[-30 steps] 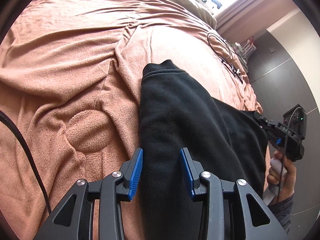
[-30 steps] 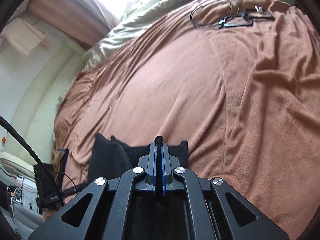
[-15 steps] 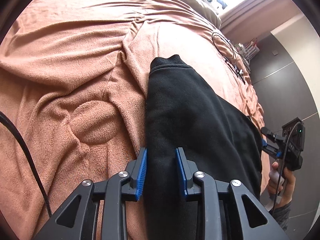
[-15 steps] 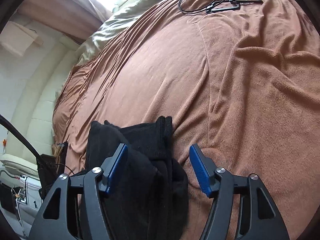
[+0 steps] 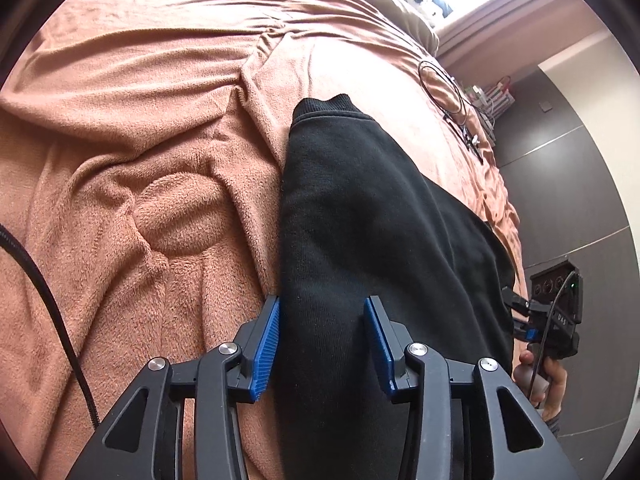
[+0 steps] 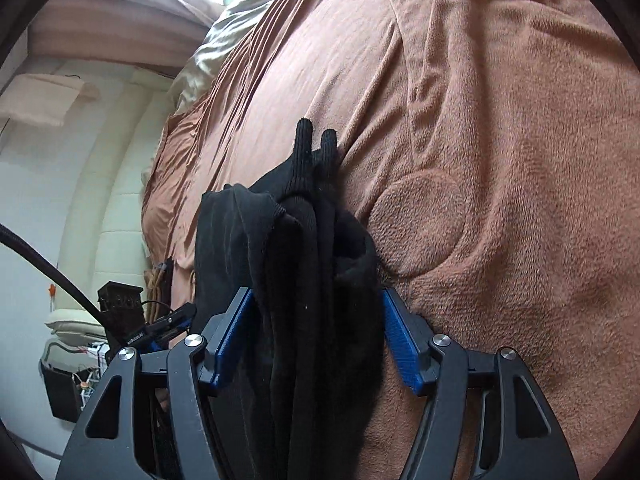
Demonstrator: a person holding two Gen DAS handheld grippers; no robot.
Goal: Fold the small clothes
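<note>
- Looking down my left gripper (image 5: 322, 344): its jaws have just been opening, and the black garment (image 5: 360, 216) lies between the pads, not pinched.
- My right gripper (image 6: 316, 336) stands wide, jaws just opened; bunched folds fill the gap, and I can't tell if the pads press.
- Garment rests on the brown blanket (image 5: 120, 140).
- Farther off, a coiled cable (image 5: 442, 86).

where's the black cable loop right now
In the left wrist view the black cable loop lies on the brown blanket at upper right, beyond the black garment, near the bed's far edge.
</note>
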